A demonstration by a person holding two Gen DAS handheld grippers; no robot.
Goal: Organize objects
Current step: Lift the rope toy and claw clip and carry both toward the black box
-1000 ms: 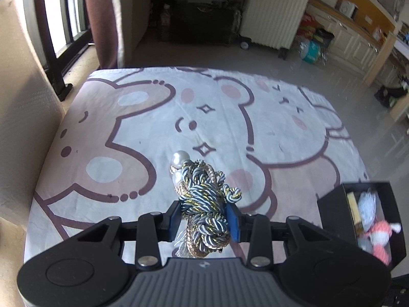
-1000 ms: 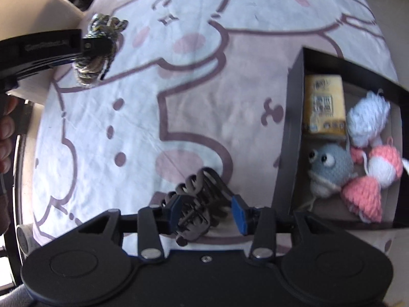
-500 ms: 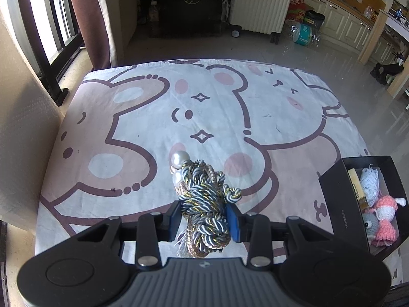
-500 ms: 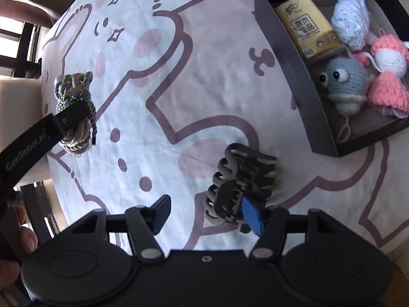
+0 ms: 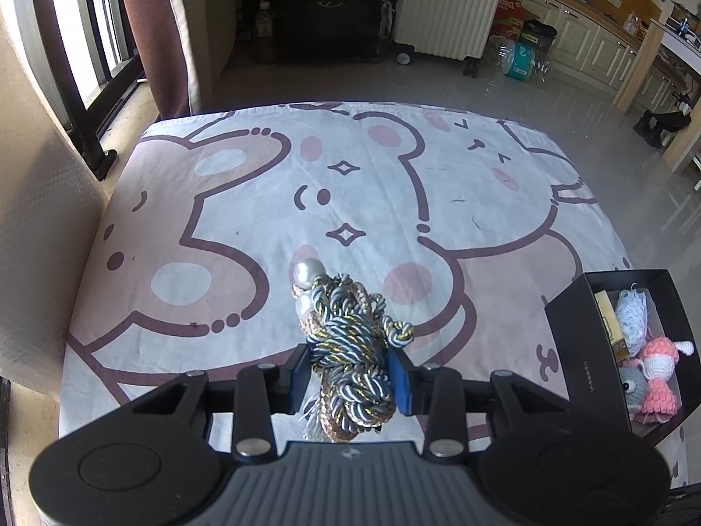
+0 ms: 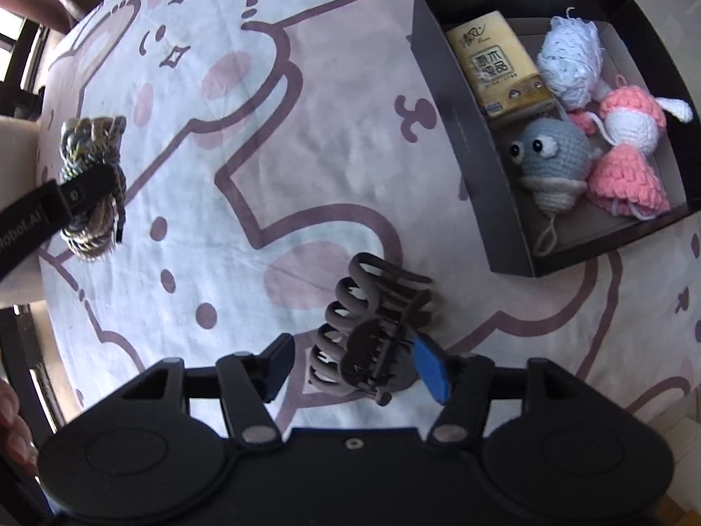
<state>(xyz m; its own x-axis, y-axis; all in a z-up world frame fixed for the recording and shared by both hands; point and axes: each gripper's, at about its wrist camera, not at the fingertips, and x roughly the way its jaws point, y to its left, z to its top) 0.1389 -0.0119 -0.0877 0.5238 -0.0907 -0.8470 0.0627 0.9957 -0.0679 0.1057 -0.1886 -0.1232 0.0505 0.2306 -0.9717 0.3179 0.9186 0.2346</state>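
My left gripper (image 5: 350, 364) is shut on a grey, silver and gold braided cord bundle (image 5: 346, 328) with pearls (image 5: 309, 271) at its far end, held above the bear-print sheet. The right wrist view shows that same bundle (image 6: 87, 144) at the far left. A dark claw hair clip (image 6: 368, 320) lies on the sheet between the jaws of my right gripper (image 6: 355, 359). The jaws stand open: the left pad is clear of the clip, the blue right pad is at its edge. A black box (image 6: 455, 101) sits to the upper right.
The box holds a yellow tissue pack (image 6: 499, 70), a white yarn piece (image 6: 569, 61), a grey crocheted toy (image 6: 552, 158) and pink crocheted pieces (image 6: 626, 144). Beyond the bed are a curtain (image 5: 166, 22), a window and a white radiator (image 5: 447, 4). A person's fingers (image 6: 13, 421) show at the left edge.
My right gripper rolled and its jaws opened off the claw clip, which now rests on the sheet. The left gripper kept its hold on the cord bundle.
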